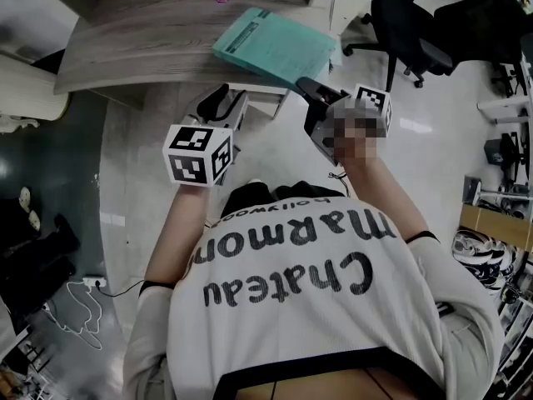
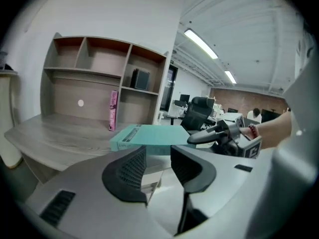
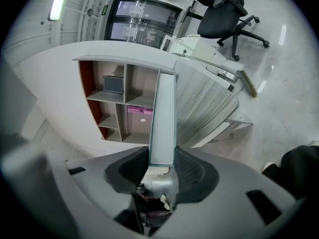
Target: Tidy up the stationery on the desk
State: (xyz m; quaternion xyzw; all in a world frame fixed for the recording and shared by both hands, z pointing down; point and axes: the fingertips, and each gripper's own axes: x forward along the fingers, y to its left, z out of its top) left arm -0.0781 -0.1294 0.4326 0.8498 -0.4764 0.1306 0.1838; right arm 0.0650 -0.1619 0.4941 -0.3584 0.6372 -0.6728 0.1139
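Where the book lies: the teal book is in the upper middle of the head view, over the near edge of the bench, with one corner past the edge. I cannot tell if it touches the wood.
Right hand-held gripper: it is closed on the near edge of the book. In the right gripper view the book stands edge-on in the middle of the frame, and both pads of this hand-held gripper press on its two faces.
Left hand-held gripper: it is just left of the right one, before the bench edge. In the left gripper view its jaws stand moderately apart with nothing between them. The book is behind them, not touched.
Bench: grey wood, across the top of the head view.
Shelf: it stands on the back of the bench, in the upper left of the left gripper view.
Pink book: upright on the bench, against a shelf divider, well apart from the teal book.
Chair: black, on the floor in the upper right of the head view.
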